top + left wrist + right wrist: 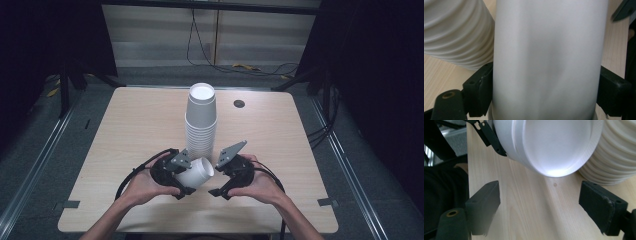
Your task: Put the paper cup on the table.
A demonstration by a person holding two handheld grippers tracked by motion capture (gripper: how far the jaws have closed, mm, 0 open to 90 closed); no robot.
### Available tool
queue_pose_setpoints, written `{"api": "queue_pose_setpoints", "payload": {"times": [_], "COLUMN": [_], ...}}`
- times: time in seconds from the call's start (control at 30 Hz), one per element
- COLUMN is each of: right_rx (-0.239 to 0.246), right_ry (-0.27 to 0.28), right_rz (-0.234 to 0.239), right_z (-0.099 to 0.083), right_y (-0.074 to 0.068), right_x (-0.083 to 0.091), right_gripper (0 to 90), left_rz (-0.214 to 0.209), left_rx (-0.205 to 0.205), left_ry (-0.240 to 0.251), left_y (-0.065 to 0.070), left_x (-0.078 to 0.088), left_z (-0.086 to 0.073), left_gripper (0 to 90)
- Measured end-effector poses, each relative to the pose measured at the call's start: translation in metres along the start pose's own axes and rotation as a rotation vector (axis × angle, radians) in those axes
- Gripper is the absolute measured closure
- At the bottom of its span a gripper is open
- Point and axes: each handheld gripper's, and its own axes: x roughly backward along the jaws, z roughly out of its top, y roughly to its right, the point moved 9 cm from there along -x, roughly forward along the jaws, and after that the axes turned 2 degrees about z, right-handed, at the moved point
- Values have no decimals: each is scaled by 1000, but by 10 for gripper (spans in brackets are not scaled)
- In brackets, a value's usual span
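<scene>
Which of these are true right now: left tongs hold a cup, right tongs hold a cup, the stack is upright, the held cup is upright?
1. The left tongs are shut on a white cup. True.
2. The right tongs also grip a cup. False: they are open, with bare table between the jaws.
3. The stack of cups stands upright. True.
4. The held cup is upright. False: it lies tilted on its side, its end toward the right tongs.
</scene>
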Motion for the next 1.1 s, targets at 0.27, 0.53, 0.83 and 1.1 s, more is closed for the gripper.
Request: {"api": "queue_pose_setpoints", "payload": {"times": [0.27, 0.53, 0.83, 1.1], "right_rx": [6, 40, 60, 76], "right_ry": [-43, -86, -101, -106], "right_rz": [3, 16, 34, 63], "right_z": [-6, -3, 1, 3], "right_y": [0, -2, -7, -12], "right_x": [-3, -10, -17, -20], "right_gripper": [179, 197, 163, 157], "left_rz": [22, 1, -29, -43], "left_rx": [-34, -69, -94, -106], "left_ry": [-46, -67, -88, -78], "left_y": [4, 9, 20, 30], "left_x": [-4, -8, -15, -20], "left_z": [1, -2, -2, 1], "left_gripper": [153, 153, 153, 152]}}
